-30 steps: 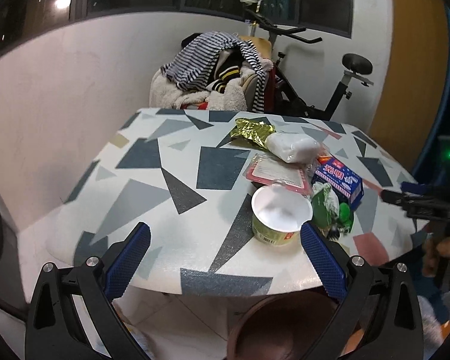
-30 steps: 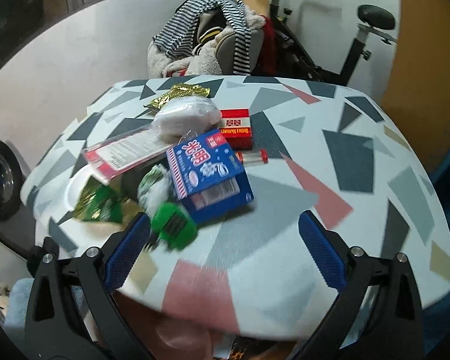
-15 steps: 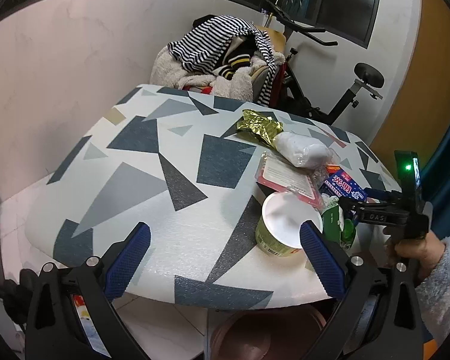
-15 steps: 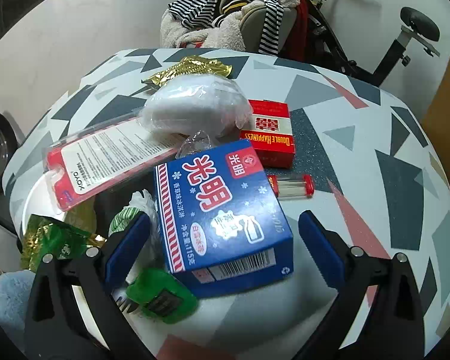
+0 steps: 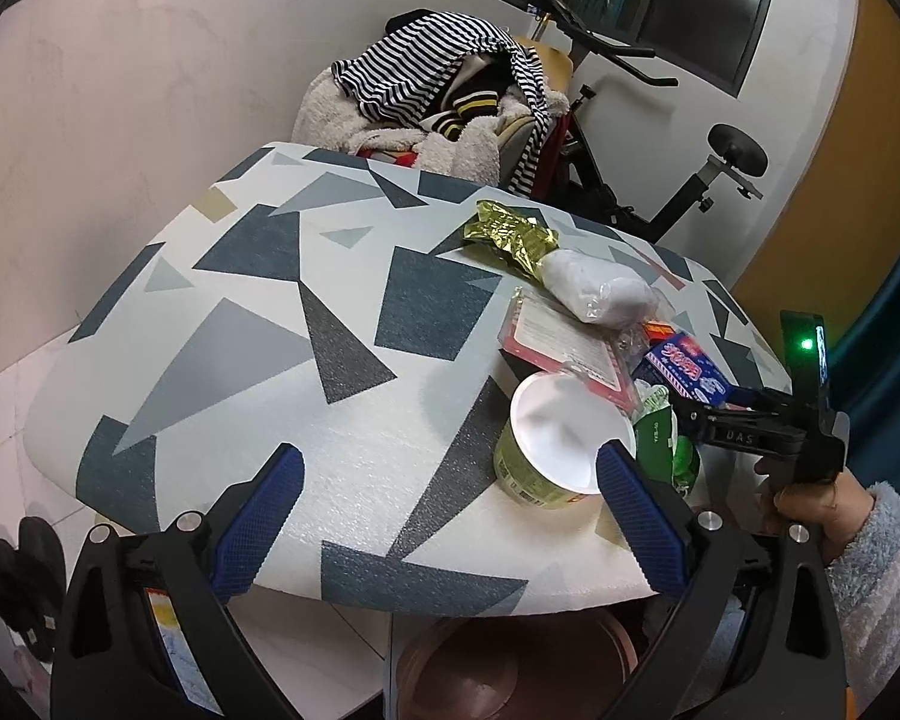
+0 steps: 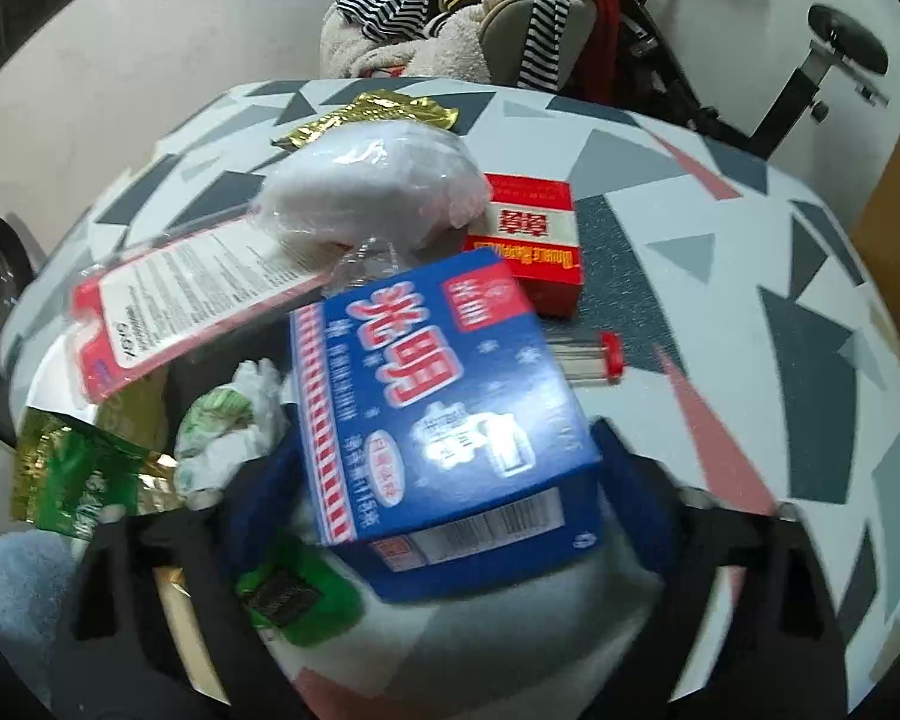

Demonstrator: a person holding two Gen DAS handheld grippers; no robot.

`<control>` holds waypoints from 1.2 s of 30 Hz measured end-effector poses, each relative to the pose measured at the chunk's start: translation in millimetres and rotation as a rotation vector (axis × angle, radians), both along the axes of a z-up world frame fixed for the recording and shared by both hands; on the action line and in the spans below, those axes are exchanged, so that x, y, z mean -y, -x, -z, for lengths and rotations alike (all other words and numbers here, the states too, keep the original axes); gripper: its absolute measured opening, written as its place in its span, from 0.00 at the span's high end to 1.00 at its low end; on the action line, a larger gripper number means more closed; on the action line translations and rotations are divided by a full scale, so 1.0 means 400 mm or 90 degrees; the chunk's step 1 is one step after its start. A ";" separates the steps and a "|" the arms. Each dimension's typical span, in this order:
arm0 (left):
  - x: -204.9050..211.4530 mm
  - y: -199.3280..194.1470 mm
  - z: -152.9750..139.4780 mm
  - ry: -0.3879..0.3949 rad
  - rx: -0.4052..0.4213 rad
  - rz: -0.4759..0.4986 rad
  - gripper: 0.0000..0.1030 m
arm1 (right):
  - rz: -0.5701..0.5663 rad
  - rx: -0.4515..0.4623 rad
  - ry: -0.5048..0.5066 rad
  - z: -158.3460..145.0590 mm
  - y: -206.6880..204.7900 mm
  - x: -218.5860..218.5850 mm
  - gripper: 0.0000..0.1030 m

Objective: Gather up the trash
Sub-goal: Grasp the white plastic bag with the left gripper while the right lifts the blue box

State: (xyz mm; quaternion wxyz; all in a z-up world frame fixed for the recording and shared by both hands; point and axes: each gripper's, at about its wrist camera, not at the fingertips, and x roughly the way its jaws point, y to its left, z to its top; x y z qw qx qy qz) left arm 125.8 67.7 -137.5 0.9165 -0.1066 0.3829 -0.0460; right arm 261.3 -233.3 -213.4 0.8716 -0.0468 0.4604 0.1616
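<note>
Right tongs (image 6: 450, 510) straddle a blue box (image 6: 444, 402) amid trash at the bench (image 5: 342, 456) edge, not yet clamped; left tongs (image 5: 450, 498) wide, empty; closing could knock the neighbouring green wrapper (image 6: 297, 594) off.

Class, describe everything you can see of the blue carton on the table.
The blue carton is a rectangular cardboard box with large red-and-white Chinese characters, a red-and-white striped edge, a milk-jug picture and a barcode on its near end. It looks closed and undamaged and lies tilted among the trash on the patterned table. The right tongs straddle its near end, blurred, not visibly clamped. A clear wrapper overlaps its far corner; a red box sits behind.
</note>
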 end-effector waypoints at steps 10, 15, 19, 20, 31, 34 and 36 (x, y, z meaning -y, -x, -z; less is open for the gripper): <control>0.003 -0.037 -0.025 0.020 -0.003 0.019 0.08 | 0.028 0.083 -0.054 -0.097 0.076 0.049 0.21; 0.047 -0.124 -0.090 0.047 0.000 0.062 0.09 | 0.060 0.107 -0.051 -0.121 0.095 0.103 0.21; 0.108 -0.275 -0.128 0.133 -0.028 0.109 0.09 | 0.084 0.112 -0.049 -0.118 0.100 0.141 0.21; 0.129 -0.322 -0.128 0.150 -0.047 0.114 0.09 | 0.092 0.110 -0.054 -0.116 0.100 0.152 0.21; 0.250 -0.654 0.064 0.257 -0.245 0.029 0.39 | 0.147 0.112 -0.089 -0.115 0.133 0.245 0.21; 0.276 -0.675 0.100 0.233 -0.252 0.018 0.23 | 0.155 0.110 -0.090 -0.108 0.146 0.264 0.21; 0.290 -0.681 0.119 0.221 -0.256 0.015 0.22 | 0.161 0.106 -0.091 -0.102 0.154 0.275 0.21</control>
